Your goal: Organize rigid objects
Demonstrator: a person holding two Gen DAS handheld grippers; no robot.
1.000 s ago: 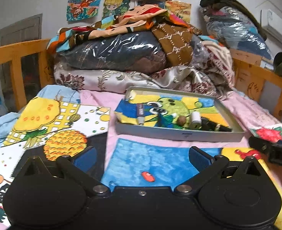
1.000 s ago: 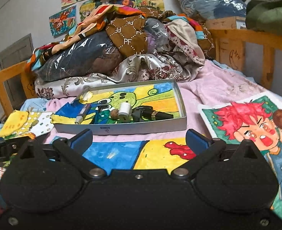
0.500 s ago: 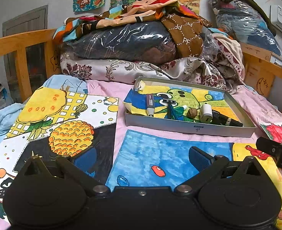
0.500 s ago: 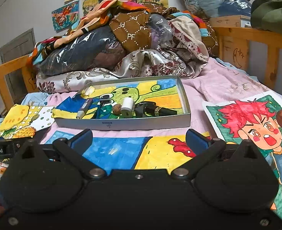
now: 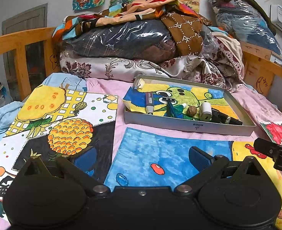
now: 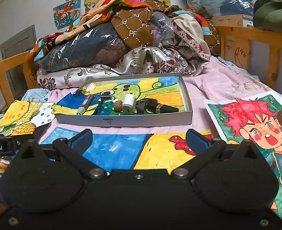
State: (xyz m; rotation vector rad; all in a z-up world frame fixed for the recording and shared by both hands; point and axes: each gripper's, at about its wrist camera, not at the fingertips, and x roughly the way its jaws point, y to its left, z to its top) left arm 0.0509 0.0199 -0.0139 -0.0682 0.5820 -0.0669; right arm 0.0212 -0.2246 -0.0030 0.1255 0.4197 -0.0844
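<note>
A grey tray (image 5: 188, 125) (image 6: 121, 119) lined with a cartoon drawing sits on the bed ahead of both grippers. In it lie a grey marker (image 5: 149, 103) (image 6: 85, 104), a razor (image 5: 169, 103), a walnut (image 5: 191, 110) (image 6: 118, 105), a white charger (image 5: 205, 111) (image 6: 128, 103) and black items (image 5: 225, 117) (image 6: 156, 107). My left gripper (image 5: 142, 156) is open and empty, low over a blue drawing. My right gripper (image 6: 139, 139) is open and empty, short of the tray's front wall. The right gripper also shows at the right edge of the left wrist view (image 5: 275, 153).
Drawings lie on the pink sheet: a pineapple one (image 5: 54, 126) at left, a blue and yellow one (image 6: 141, 153) under the grippers, a red-haired character (image 6: 255, 126) at right. A pile of bedding and bags (image 5: 141, 44) fills the back. Wooden rails (image 6: 265, 44) edge the bed.
Both grippers have drawn back and risen a little from the tray, so more of the bed shows. Both stay open and empty. The items in the tray have not moved.
</note>
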